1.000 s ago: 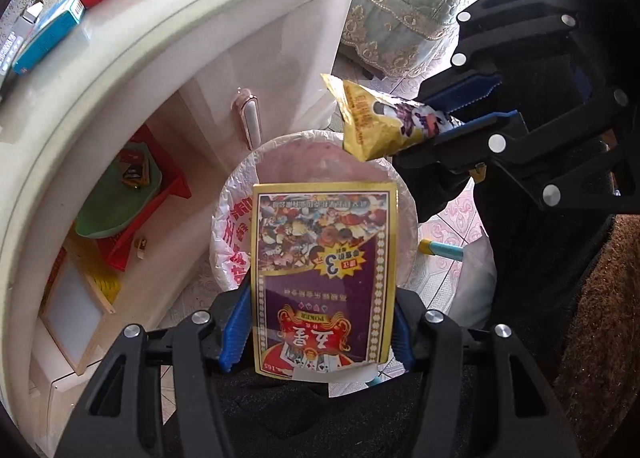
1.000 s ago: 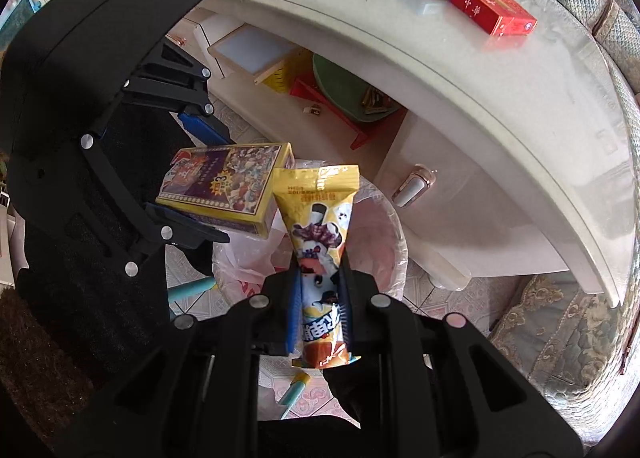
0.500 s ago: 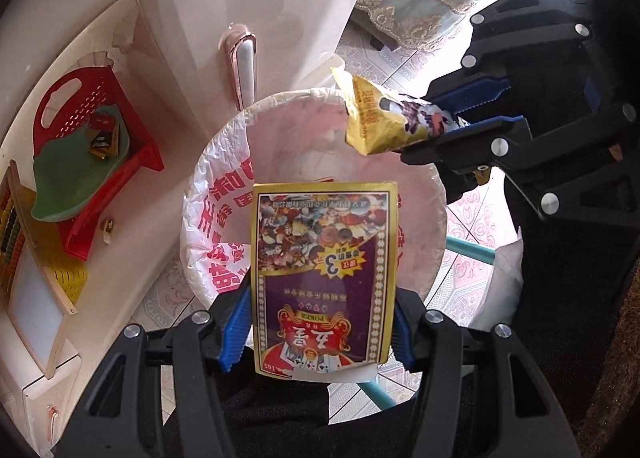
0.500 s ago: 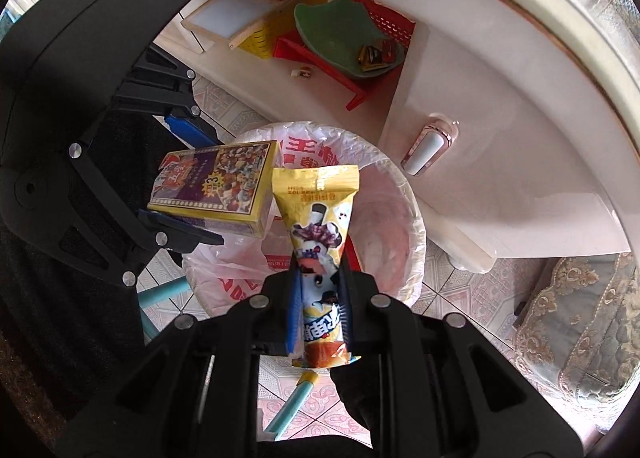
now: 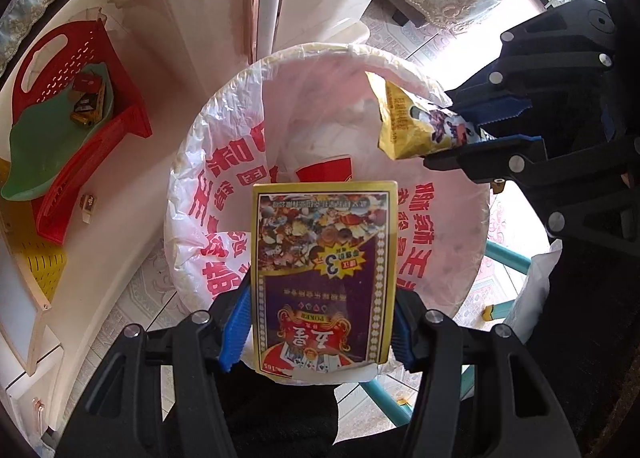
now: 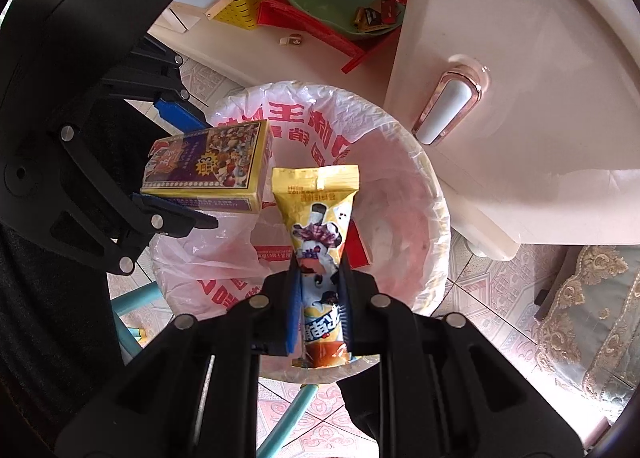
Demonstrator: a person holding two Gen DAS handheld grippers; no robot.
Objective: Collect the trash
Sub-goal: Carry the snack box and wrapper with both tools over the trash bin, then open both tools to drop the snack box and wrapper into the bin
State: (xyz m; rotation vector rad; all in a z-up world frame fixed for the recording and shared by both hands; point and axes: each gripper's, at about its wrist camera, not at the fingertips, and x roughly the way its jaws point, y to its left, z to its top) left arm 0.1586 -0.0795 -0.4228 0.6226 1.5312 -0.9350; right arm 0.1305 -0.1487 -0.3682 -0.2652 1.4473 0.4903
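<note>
My left gripper (image 5: pixel 320 322) is shut on a yellow and purple card box (image 5: pixel 324 266), held over a round bin lined with a white bag with red print (image 5: pixel 208 186). In the right wrist view the same card box (image 6: pixel 208 162) hangs at the left in the left gripper (image 6: pixel 188 174). My right gripper (image 6: pixel 320 298) is shut on a yellow snack wrapper (image 6: pixel 320 226), which points down into the bin (image 6: pixel 400 162). From the left wrist view the wrapper (image 5: pixel 416 126) and the right gripper (image 5: pixel 504 134) reach in from the right. A red packet (image 5: pixel 326 170) lies in the bin.
A cream table's base with a drawer handle (image 5: pixel 264 2) stands right behind the bin. On its low shelf sit a red basket (image 5: pixel 88 106) and a green dish (image 5: pixel 52 130). A teal stool frame (image 5: pixel 508 258) and patterned floor tiles (image 6: pixel 500 286) surround the bin.
Both grippers have sunk toward the bin with their loads still held. The tabletop has left the views and the bin now fills them.
</note>
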